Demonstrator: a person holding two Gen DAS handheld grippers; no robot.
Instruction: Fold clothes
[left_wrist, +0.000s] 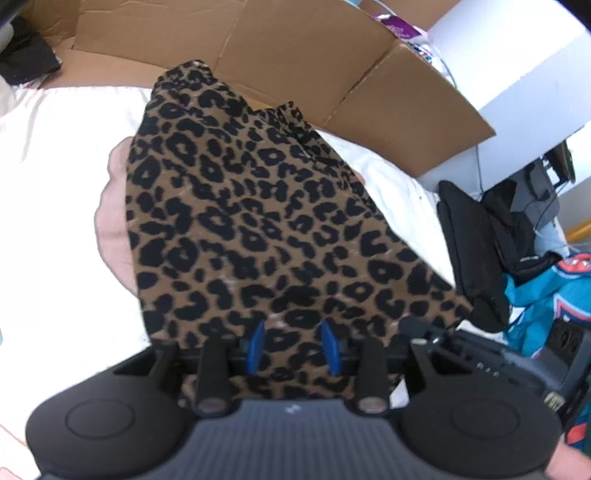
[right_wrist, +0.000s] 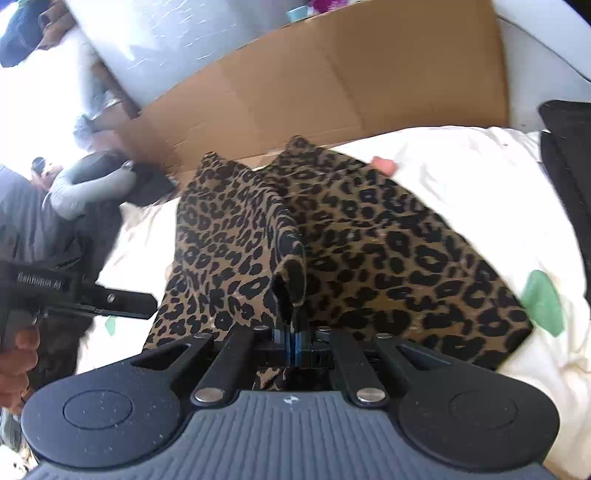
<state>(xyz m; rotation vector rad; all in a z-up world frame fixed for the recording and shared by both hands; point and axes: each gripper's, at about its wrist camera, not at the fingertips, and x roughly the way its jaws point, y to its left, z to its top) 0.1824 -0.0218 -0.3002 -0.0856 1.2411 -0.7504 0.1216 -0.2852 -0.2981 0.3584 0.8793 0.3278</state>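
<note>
The leopard-print garment (left_wrist: 258, 229) is spread on a white bed cover (left_wrist: 55, 229), its far end reaching a flattened cardboard sheet (left_wrist: 314, 55) that stands behind the bed. In the right wrist view the garment (right_wrist: 388, 251) is seen only partly folded: a lengthwise ridge of cloth is raised along its middle, so that one layer is lifted over the rest while the broad panel beside it lies flat. The fold is judged to be begun but not laid down; smoothing and at least one further fold appear to be left.

The cloth is thin and limp, with a matte tan ground and black blotches, and it drapes into soft creases rather than holding an edge. Two rounded lobes are formed at its far end.

The right tongs (right_wrist: 293, 349) are closed on the raised ridge of the garment, with the cloth pinched between the dark pads. The left tongs (left_wrist: 293, 347) are held partly apart above the near hem, with patterned cloth seen between the blue fingertips (left_wrist: 256, 347); no pinch by them is shown.

The bed cover is smooth and pale, with a pink patch (left_wrist: 110, 229) beside the garment and a green patch (right_wrist: 545, 302) on its other side. The cardboard is stiff, brown and creased. Black bags (left_wrist: 472, 251) and a teal garment (left_wrist: 535, 295) are piled at the bed's edge.
</note>
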